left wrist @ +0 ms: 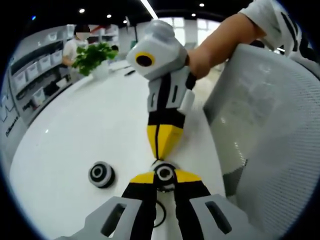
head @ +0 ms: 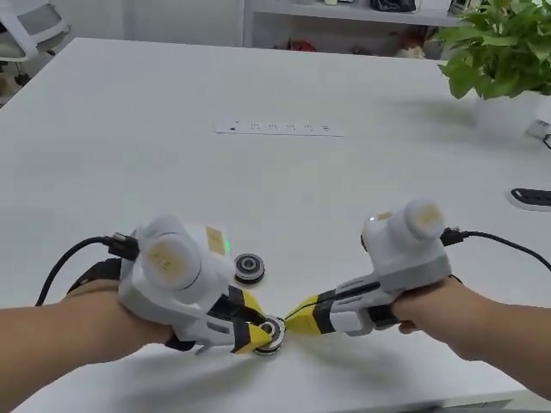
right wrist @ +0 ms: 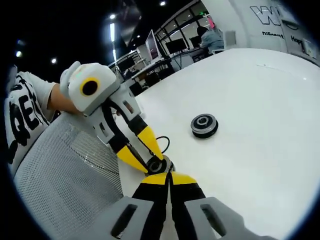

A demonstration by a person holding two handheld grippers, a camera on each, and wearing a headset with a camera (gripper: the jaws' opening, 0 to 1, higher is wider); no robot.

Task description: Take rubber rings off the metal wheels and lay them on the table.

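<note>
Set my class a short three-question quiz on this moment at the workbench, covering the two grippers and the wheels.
1. True or false: the left gripper is shut on a metal wheel.
2. Pick one. The second wheel is: A, lying on the table, free of any grip; B, stacked on the held wheel; C, leaning upright against the held wheel.
3. One word: how do the jaws of the right gripper stand, with their tips up against the held wheel?

Key: 1 true. 2 A. 3 shut.
</note>
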